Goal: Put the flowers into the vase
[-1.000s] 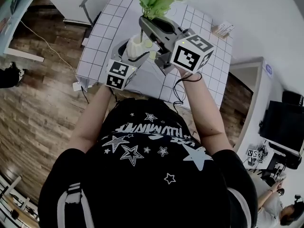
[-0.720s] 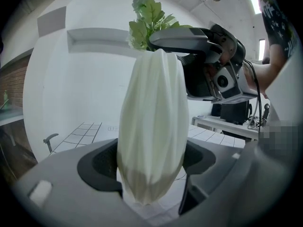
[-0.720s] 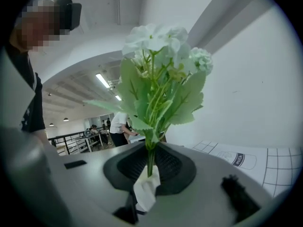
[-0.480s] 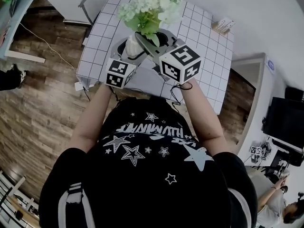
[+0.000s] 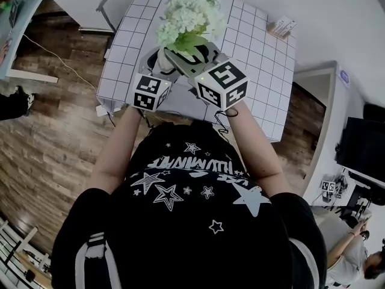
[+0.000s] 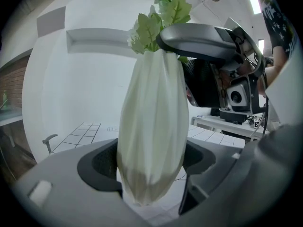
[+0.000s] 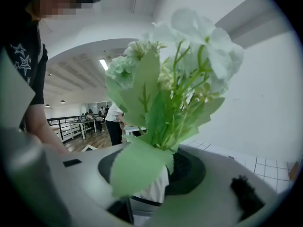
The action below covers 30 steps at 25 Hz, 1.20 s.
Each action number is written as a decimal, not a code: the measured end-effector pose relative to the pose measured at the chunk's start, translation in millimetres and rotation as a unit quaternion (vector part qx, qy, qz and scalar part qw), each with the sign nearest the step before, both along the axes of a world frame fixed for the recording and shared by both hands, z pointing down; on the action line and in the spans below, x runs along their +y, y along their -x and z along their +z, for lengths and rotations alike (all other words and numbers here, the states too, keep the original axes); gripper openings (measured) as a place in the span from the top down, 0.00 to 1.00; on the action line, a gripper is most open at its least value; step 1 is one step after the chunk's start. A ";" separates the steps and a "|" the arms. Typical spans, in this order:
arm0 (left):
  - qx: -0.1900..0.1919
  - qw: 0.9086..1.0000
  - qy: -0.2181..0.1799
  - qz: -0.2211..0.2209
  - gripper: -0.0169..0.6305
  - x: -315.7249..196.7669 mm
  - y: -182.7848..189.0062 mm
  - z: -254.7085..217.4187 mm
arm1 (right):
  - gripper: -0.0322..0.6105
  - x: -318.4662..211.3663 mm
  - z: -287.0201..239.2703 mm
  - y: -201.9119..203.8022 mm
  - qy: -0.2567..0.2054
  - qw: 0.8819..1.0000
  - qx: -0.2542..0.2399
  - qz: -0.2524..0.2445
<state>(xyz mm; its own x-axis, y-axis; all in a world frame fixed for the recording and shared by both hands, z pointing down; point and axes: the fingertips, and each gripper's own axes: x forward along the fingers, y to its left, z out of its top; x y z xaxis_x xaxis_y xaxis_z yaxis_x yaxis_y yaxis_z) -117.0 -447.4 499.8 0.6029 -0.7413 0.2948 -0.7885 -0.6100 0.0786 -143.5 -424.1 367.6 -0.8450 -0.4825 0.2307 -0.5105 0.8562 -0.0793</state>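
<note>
Release step: your R gripper (image 7: 152,186) jaws are opening round the flowers (image 7: 176,103), now in the vase (image 6: 151,126). L gripper (image 6: 150,193) clamps the vase. Next: back R out twd 5 o'clock, don't snag leaves.

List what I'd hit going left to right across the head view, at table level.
Left marker cube → flowers → right marker cube → small pale object. The vase is left out because it is mostly hidden under the flowers. The right gripper is opening its jaws, with the stems between them.
</note>
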 end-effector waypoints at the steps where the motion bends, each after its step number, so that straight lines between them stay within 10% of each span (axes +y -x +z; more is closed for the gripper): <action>1: 0.000 1.000 0.000 0.001 0.39 0.1 -0.4 0.0 | 0.72 0.9 0.2 -0.2 -0.001 1.000 0.004 0.002; 30: 0.006 0.999 0.025 0.037 0.37 1.3 -1.2 11.8 | 0.69 17.3 17.4 -58.2 0.034 0.991 -0.021 0.126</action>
<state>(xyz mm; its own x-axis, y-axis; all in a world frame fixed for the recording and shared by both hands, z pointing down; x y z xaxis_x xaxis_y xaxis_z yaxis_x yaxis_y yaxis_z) -115.8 -446.1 511.6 0.6589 -0.6794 0.3229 -0.7407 -0.6610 0.1205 -85.3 -406.8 385.0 -0.7095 -0.6637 0.2368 -0.7022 0.6943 -0.1578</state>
